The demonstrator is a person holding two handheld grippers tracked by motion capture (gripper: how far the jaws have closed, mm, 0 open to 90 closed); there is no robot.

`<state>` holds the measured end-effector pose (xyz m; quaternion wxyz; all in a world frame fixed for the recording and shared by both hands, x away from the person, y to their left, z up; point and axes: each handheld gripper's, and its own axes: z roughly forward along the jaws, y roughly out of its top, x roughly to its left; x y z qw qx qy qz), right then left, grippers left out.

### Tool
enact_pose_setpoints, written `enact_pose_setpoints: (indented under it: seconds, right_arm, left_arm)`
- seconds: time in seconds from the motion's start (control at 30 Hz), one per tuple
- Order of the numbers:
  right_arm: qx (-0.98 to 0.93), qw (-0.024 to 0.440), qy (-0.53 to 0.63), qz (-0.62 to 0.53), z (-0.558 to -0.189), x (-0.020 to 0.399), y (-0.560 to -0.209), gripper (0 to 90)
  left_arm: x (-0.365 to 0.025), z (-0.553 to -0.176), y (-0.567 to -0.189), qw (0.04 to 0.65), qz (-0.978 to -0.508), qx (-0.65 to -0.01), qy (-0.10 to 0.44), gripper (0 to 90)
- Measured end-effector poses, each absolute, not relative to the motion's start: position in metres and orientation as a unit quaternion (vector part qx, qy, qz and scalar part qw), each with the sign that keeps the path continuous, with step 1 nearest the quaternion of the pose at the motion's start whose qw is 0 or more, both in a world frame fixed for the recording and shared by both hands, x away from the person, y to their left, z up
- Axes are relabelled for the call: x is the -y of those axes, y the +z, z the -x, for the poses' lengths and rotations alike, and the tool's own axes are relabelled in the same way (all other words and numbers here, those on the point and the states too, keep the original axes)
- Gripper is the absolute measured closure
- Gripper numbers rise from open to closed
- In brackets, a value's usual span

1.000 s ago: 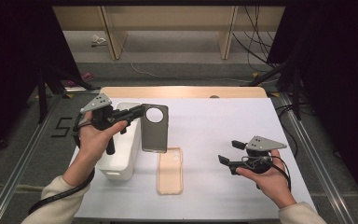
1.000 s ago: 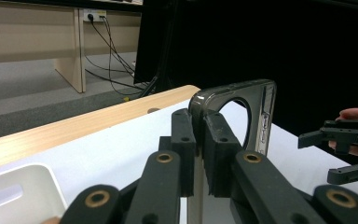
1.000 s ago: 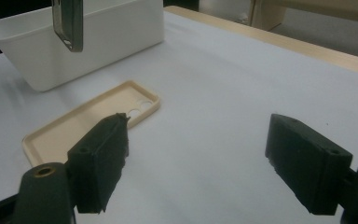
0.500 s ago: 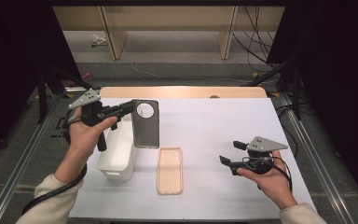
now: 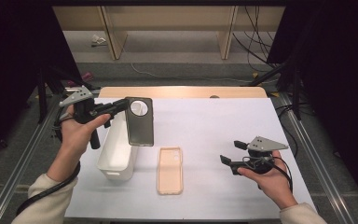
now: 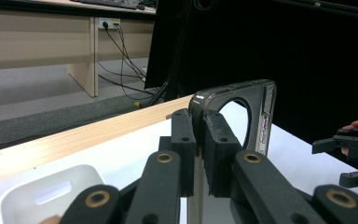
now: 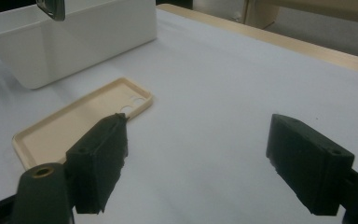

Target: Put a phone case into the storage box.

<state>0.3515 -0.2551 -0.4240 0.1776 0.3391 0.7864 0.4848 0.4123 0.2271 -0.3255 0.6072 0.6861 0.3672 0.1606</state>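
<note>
Grey phone case (image 5: 139, 122) now nearer bin (image 5: 116, 151)

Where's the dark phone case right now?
In the high view the dark phone case hangs at left, clamped in the left gripper above the white bin's far end.

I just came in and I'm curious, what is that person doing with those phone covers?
A person holds tongs in each hand. The left tongs are shut on a dark phone case, lifted beside the white bin. A beige phone case lies flat on the white table. The right tongs wait open nearby, holding nothing.
</note>
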Motion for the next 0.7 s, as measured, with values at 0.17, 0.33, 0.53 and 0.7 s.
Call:
enact_pose_setpoints:
  seconds: [0.17, 0.33, 0.53, 0.7]
  right_arm:
    - [-0.786, 0.178, 0.484, -0.341, -0.352, 0.256, -0.424, 21.4]
    - [-0.785, 0.179, 0.484, -0.342, -0.352, 0.256, -0.424, 21.3]
    - [-0.785, 0.180, 0.483, -0.343, -0.352, 0.256, -0.425, 21.3]
    - [-0.785, 0.180, 0.482, -0.344, -0.352, 0.256, -0.425, 21.3]
  left_arm:
    - [-0.233, -0.413, -0.323, 0.607, -0.684, -0.369, 0.162, 83.3]
    - [-0.239, -0.413, -0.320, 0.608, -0.684, -0.368, 0.165, 83.3]
    - [-0.243, -0.414, -0.319, 0.605, -0.686, -0.367, 0.170, 83.3]
    - [-0.247, -0.415, -0.316, 0.605, -0.688, -0.362, 0.172, 83.3]
